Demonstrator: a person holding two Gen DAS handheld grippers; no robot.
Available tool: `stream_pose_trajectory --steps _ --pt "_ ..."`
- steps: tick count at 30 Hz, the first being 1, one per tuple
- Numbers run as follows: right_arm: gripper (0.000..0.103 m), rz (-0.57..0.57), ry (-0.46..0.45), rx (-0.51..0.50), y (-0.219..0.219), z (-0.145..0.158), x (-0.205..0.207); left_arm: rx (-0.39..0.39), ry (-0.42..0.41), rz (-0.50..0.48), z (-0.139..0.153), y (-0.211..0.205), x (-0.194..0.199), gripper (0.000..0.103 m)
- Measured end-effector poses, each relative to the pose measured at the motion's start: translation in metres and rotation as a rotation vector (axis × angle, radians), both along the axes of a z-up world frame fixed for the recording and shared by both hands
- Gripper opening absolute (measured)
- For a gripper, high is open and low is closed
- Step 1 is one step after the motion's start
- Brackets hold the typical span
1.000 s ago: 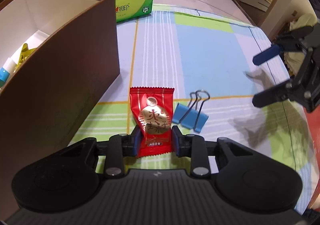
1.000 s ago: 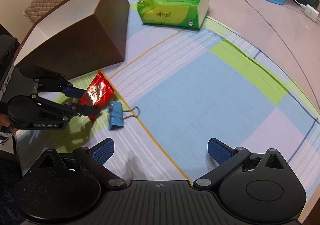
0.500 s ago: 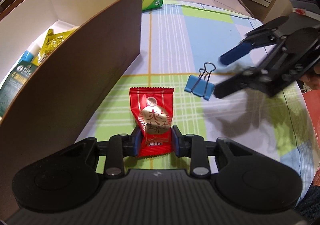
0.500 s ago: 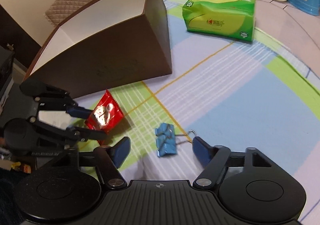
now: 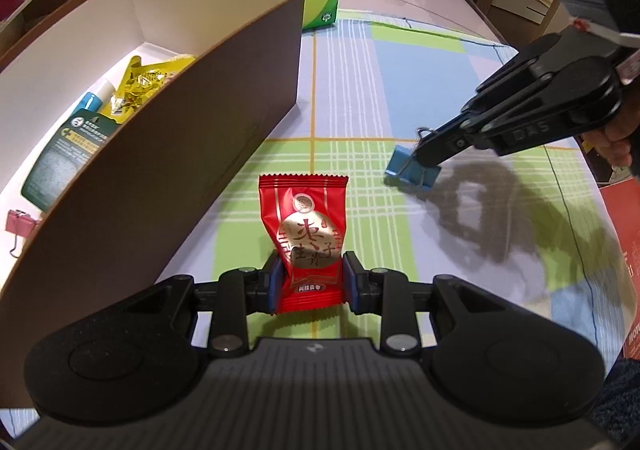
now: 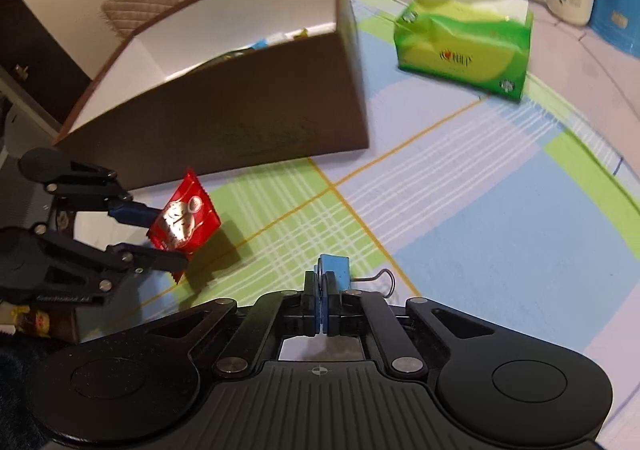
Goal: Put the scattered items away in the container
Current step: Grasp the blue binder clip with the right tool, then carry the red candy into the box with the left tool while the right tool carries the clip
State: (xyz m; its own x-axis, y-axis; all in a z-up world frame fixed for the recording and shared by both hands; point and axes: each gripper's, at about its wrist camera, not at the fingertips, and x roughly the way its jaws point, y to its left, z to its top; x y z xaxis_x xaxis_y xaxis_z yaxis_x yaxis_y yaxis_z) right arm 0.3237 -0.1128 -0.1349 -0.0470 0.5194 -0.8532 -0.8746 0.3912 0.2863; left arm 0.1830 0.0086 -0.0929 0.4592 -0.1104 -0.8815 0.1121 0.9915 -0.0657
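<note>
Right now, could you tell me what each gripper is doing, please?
Left gripper: shut on the red packet.
Right gripper: shut on the blue clip.

Two close wrist views, shared tablecloth [image 5: 360, 98]

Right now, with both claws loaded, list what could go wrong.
1. The right claw pinches only the edge of the blue metal binder clip; it could twist free.
2. The left claw grips the red foil snack packet low down; it may snag the brown cardboard box wall.
</note>
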Motion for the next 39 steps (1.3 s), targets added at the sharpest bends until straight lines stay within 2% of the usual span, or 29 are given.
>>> stream_pose_trajectory --steps 21,30,39 --pt "0.000 0.007 -0.143 0.044 -0.010 0.079 -0.033 0.111 -0.145 -0.011 0.073 0.022 -0.056 0.026" --pt "0.000 0.039 -0.199 0.079 0.019 0.109 -0.036 0.179 -0.186 -0.021 0.102 0.048 -0.066 0.026" --pt "0.000 0.073 -0.216 0.112 0.061 0.125 -0.037 0.218 -0.208 0.002 0.120 0.095 -0.074 0.026"
